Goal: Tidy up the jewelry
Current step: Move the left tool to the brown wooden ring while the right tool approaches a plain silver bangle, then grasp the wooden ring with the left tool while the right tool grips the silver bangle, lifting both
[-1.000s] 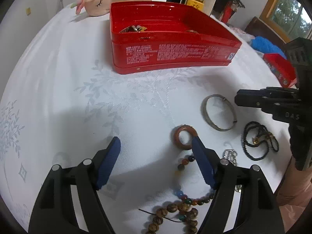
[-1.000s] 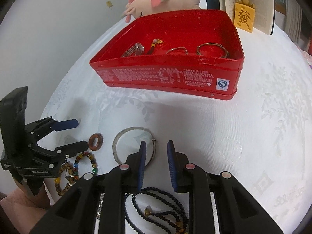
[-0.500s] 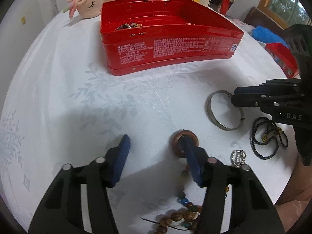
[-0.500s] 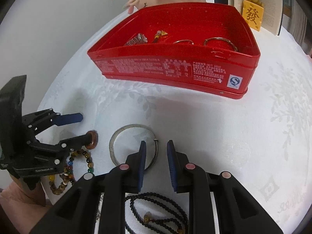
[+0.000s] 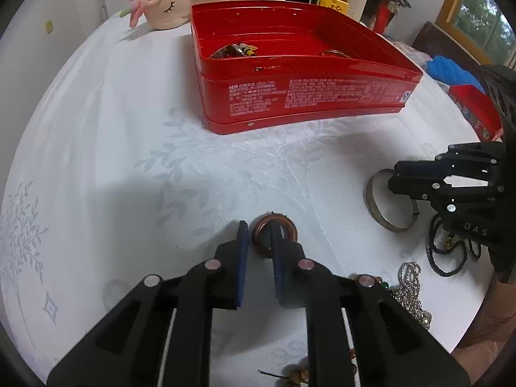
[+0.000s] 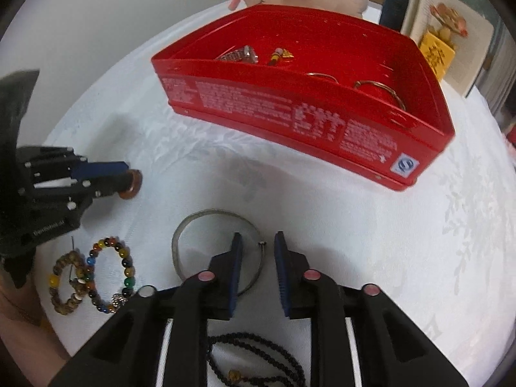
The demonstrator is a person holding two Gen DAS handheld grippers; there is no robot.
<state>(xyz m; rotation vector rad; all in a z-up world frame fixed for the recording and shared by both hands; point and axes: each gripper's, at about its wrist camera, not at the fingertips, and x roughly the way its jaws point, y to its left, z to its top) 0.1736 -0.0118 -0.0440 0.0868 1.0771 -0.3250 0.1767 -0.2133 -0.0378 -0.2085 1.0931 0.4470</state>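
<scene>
The left gripper (image 5: 259, 235) pinched the brown ring (image 5: 274, 234)'s rim; the right gripper (image 6: 256, 251) straddled the silver bangle (image 6: 216, 251)'s edge, barely spread. Next, probably, carrying the ring to the red tin (image 5: 290, 96).

Tin (image 5: 290, 96) behind bangle (image 6: 200, 219); beads (image 6: 96, 274) left.
</scene>
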